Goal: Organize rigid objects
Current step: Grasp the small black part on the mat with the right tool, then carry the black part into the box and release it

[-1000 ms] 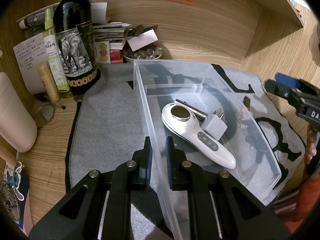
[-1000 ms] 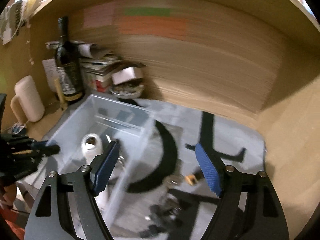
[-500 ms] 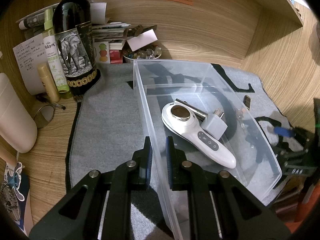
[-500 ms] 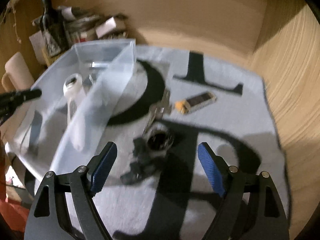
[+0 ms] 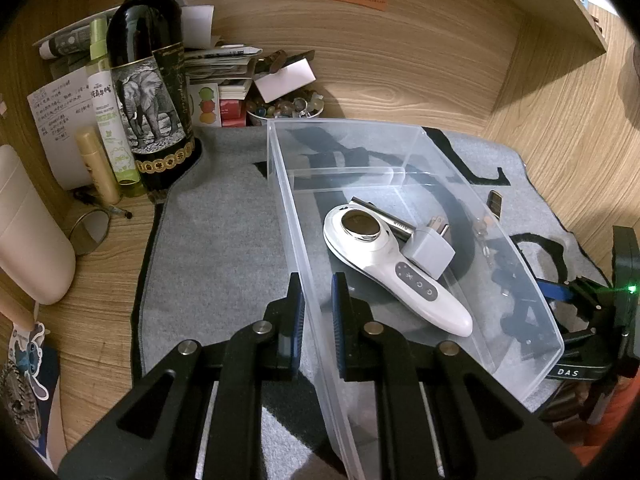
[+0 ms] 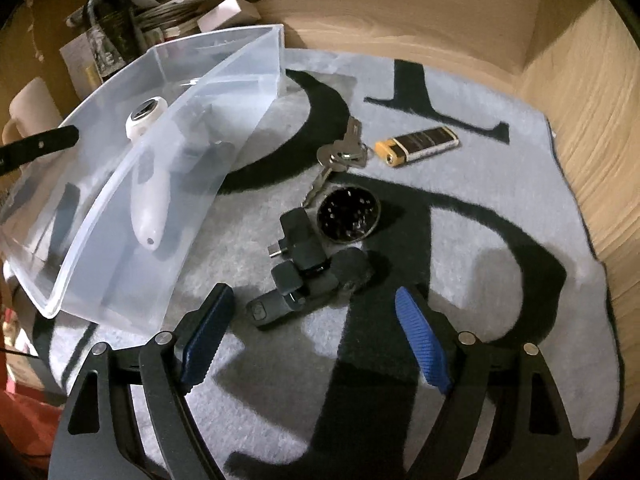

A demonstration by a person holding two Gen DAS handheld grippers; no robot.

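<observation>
A clear plastic bin [image 5: 416, 132] stands on a grey mat and holds a white handheld device [image 5: 392, 272], a grey plug adapter [image 5: 430, 254] and a dark metal bar [image 5: 384, 220]. My left gripper [image 5: 318, 312] is shut on the bin's left wall. My right gripper [image 6: 316, 340] is open just above the mat, right of the bin [image 6: 168, 184]. Ahead of it lie a black gadget cluster [image 6: 304, 276], a round black grinder [image 6: 348, 216], keys [image 6: 340, 156] and a yellow-tipped lighter [image 6: 416, 146].
A wine bottle [image 5: 150, 80], spray bottle [image 5: 112, 120], papers and a bowl of beads [image 5: 284, 106] crowd the back left corner. A cream mug [image 5: 28, 232] stands at the left. Wooden walls close the back and right.
My right gripper has swung down and forward from looking at the back wall to hovering low over the mat by the black gadgets. My left gripper has kept its hold on the bin wall.
</observation>
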